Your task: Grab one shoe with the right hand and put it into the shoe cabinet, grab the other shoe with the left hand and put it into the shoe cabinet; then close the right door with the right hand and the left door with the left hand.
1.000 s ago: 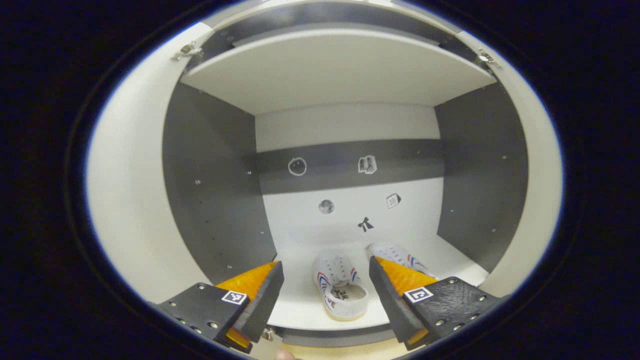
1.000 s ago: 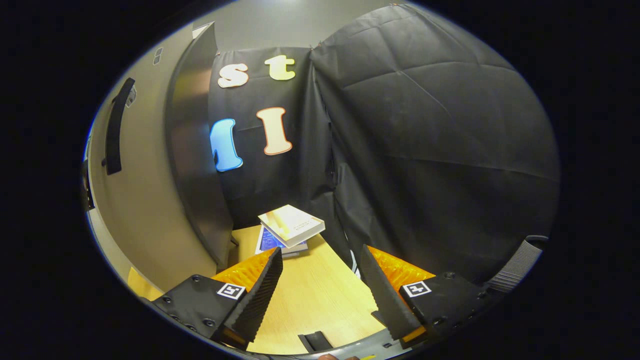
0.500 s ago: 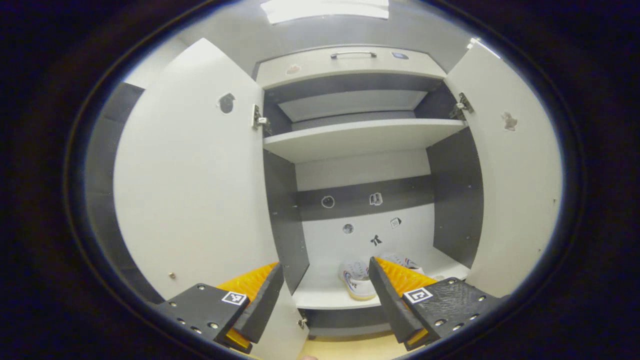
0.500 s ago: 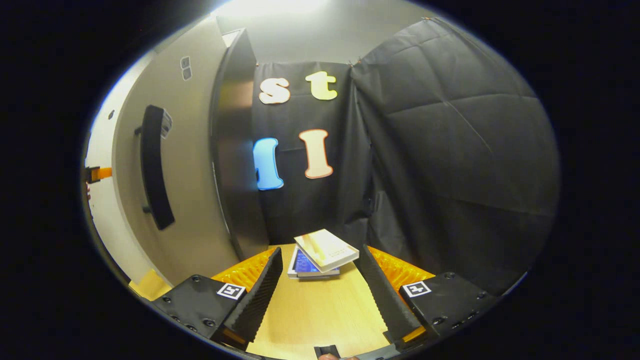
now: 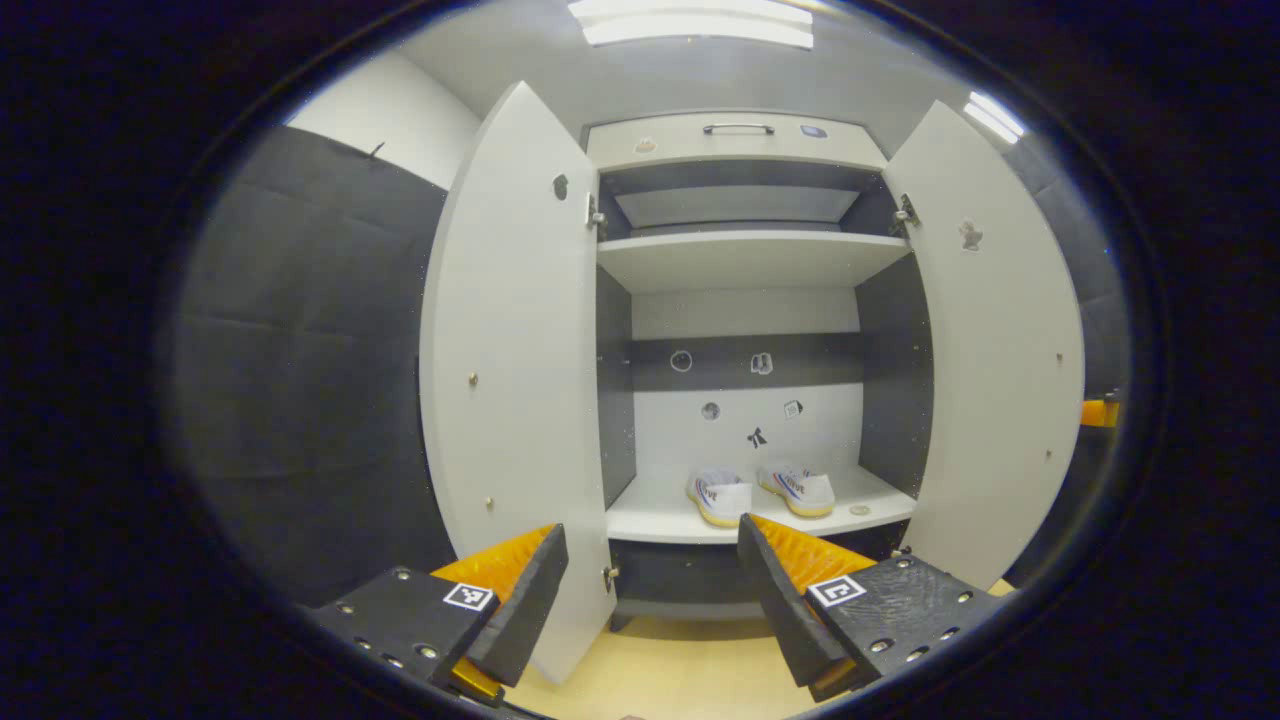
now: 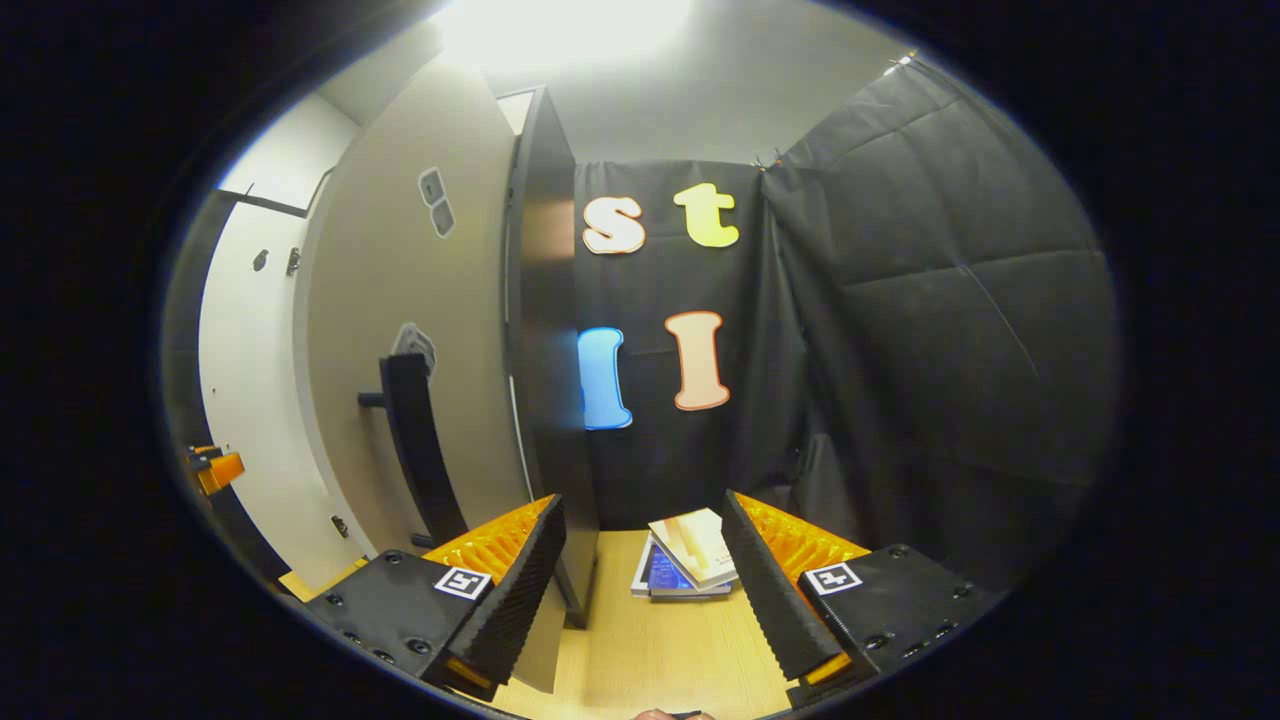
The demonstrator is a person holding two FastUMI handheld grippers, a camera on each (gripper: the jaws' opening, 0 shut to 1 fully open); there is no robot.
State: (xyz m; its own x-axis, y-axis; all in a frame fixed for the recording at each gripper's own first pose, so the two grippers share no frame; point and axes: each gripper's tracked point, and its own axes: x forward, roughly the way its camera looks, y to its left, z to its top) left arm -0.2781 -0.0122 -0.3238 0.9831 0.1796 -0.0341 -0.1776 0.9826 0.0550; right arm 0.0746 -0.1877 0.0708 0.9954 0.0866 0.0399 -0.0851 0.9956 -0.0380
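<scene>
Both shoes (image 5: pixel 760 493) sit side by side on the far cabinet (image 5: pixel 745 255) shelf, so with your right gripper (image 6: pixel 640 560), fingers wide apart and holding nothing like the left gripper (image 5: pixel 650 590), push the right door (image 6: pixel 400 300) near its handle (image 6: pixel 415 450) steadily shut.

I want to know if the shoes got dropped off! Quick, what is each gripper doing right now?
Left gripper: open, holding nothing; both shoes sit in the cabinet.
Right gripper: open, holding nothing.

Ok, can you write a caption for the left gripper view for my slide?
Two white shoes sit side by side in the shoe cabinet, both doors wide open, left tool open out front.
</scene>
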